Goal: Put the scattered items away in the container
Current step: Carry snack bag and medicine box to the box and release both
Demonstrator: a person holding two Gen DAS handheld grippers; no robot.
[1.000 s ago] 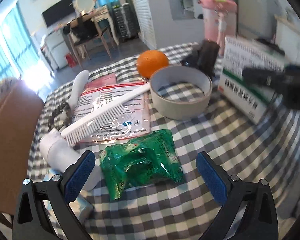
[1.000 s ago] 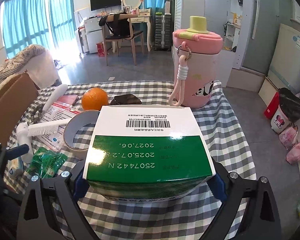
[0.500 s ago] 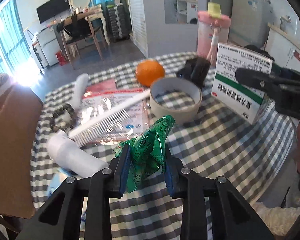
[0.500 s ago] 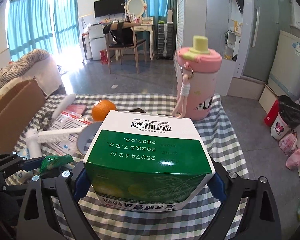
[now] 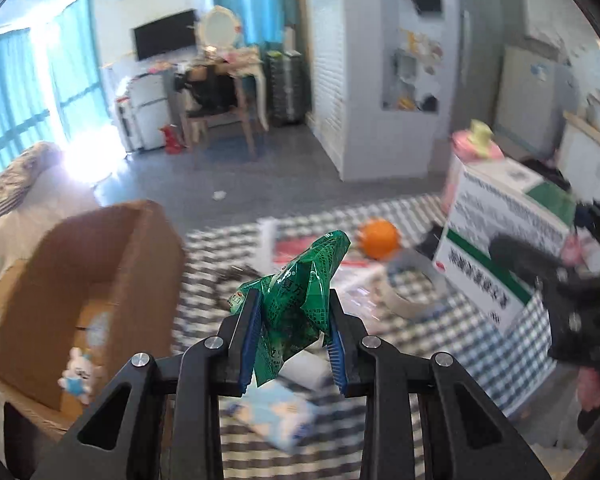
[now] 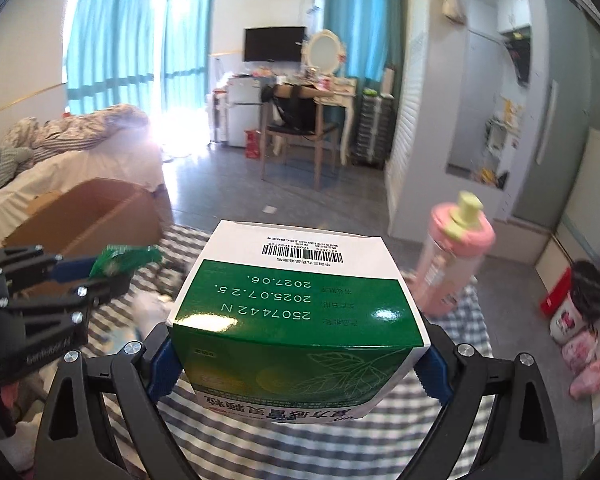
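Now both loads are airborne — left gripper [image 5: 292,336] jaws clamped on the packet [image 5: 300,296], right gripper [image 6: 296,360] on the box [image 6: 296,300] — lifted off the worktop [image 5: 440,380], swinging toward the carton [image 5: 80,280] at its left edge.

Strong daylight came through the teal-curtained window [image 6: 116,48] and burned out a white patch on the grey floor [image 5: 88,164]. The left wrist view was motion-blurred over the checked cloth-covered bench [image 5: 452,320]. Both views curved and darkened at the edges.
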